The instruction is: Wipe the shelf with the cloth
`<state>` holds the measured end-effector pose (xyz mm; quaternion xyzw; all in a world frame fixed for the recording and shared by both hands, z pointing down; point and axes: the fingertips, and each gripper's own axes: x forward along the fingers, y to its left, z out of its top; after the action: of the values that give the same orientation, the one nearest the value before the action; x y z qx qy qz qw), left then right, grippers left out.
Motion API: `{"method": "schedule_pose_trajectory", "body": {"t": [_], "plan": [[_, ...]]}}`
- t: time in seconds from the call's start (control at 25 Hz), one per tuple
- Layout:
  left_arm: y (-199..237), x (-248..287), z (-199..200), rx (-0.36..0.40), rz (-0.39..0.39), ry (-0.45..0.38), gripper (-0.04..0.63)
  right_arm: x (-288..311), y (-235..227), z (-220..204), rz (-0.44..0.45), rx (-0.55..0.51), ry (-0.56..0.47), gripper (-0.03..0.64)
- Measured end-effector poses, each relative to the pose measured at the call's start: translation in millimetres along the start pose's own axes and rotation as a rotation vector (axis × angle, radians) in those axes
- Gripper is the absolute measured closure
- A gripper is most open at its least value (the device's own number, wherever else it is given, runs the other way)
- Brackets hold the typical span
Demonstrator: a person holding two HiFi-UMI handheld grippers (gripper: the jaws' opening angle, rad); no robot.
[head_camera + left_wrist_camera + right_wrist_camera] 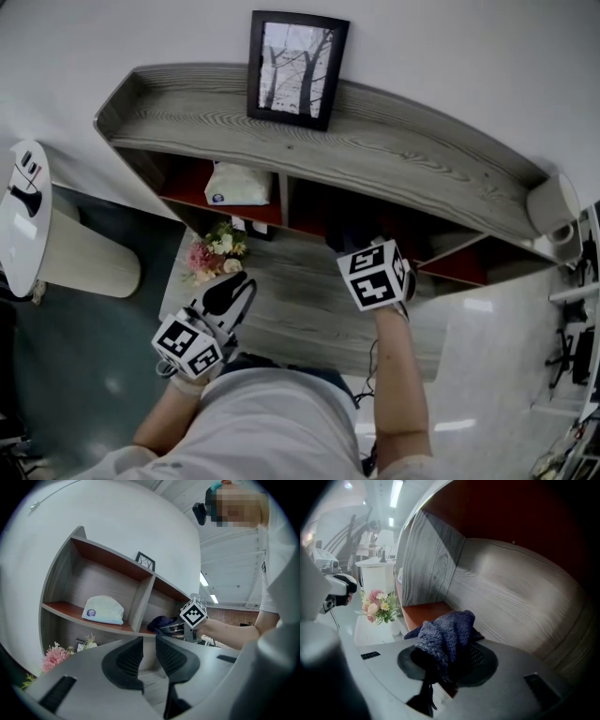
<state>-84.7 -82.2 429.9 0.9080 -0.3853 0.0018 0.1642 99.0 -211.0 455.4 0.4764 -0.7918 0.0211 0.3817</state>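
Observation:
The grey wooden shelf (394, 155) has red-lined compartments. A dark blue knitted cloth (445, 637) is bunched between the jaws of my right gripper (446, 657), which is shut on it. The cloth lies on the red floor (424, 611) of the middle compartment, close to the grey back wall. In the head view my right gripper (370, 262) reaches into that compartment, with the cloth (349, 232) dark inside it. In the left gripper view the cloth (161, 622) shows at the right gripper's tip. My left gripper (149, 656) hangs back below the shelf, its jaws a narrow gap apart and empty.
A framed picture (296, 67) stands on the shelf top. A white tissue pack (239, 185) fills the left compartment. A small flower bunch (214, 253) sits on the lower grey board (309, 300). A white round table (23, 216) stands at the left.

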Motion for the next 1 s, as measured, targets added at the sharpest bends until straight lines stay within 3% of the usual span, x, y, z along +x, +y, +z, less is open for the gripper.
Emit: {"method": "schedule_pose_trajectory", "body": {"t": [0.16, 0.68, 1.0], "plan": [[4.9, -4.0, -0.3, -0.011, 0.022, -0.007, 0.502, 13.3, 4.2, 15.0, -0.008, -0.06, -0.009, 0.511], [10.6, -10.1, -3.3, -0.031, 0.066, -0.015, 0.502, 63.1, 16.7, 65.0, 0.035, -0.118, -0.072, 0.52], [9.2, -12.8, -4.7, -0.034, 0.076, -0.017, 0.502, 63.4, 30.5, 72.7, -0.006, -0.134, -0.09, 0.532]]}}
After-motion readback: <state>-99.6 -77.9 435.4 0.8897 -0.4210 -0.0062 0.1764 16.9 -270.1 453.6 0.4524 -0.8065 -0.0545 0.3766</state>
